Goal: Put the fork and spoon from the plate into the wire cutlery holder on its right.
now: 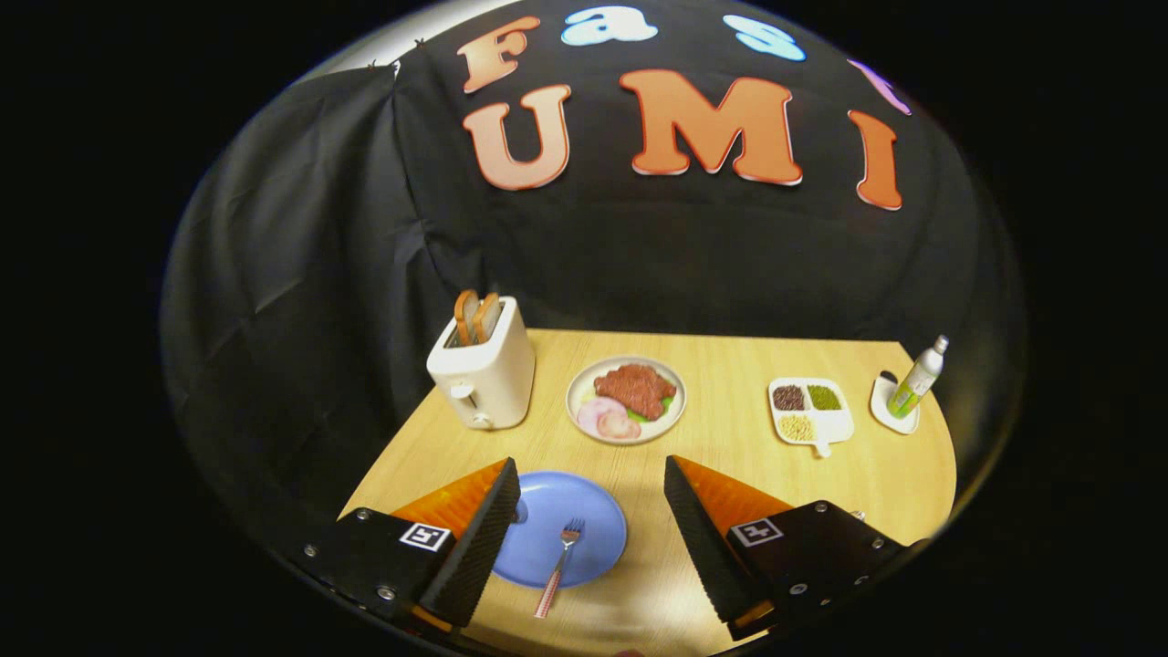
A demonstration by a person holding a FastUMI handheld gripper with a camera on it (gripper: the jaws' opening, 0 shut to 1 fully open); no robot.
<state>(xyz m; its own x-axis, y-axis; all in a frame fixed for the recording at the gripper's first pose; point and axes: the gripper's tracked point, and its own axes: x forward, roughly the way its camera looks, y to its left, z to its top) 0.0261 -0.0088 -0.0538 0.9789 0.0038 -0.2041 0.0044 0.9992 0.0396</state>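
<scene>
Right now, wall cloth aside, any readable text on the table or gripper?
Bottle: label too small to read.
Gripper, open, fork and blue plate between its fingers: a square black-and-white marker on each finger mount, a pattern, no words.
Toaster, food plate, divided tray: no text.

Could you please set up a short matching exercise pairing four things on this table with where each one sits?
Things:
1. fork
2. toaster
3. bottle
4. claw

Places:
A. on a small white dish at the table's far right
B. open, its fingers either side of the blue plate
C. lying on the blue plate, handle over its near rim
D. left of the plate of meat, bread in its slots

Pairs: 1-C, 2-D, 3-A, 4-B
</scene>
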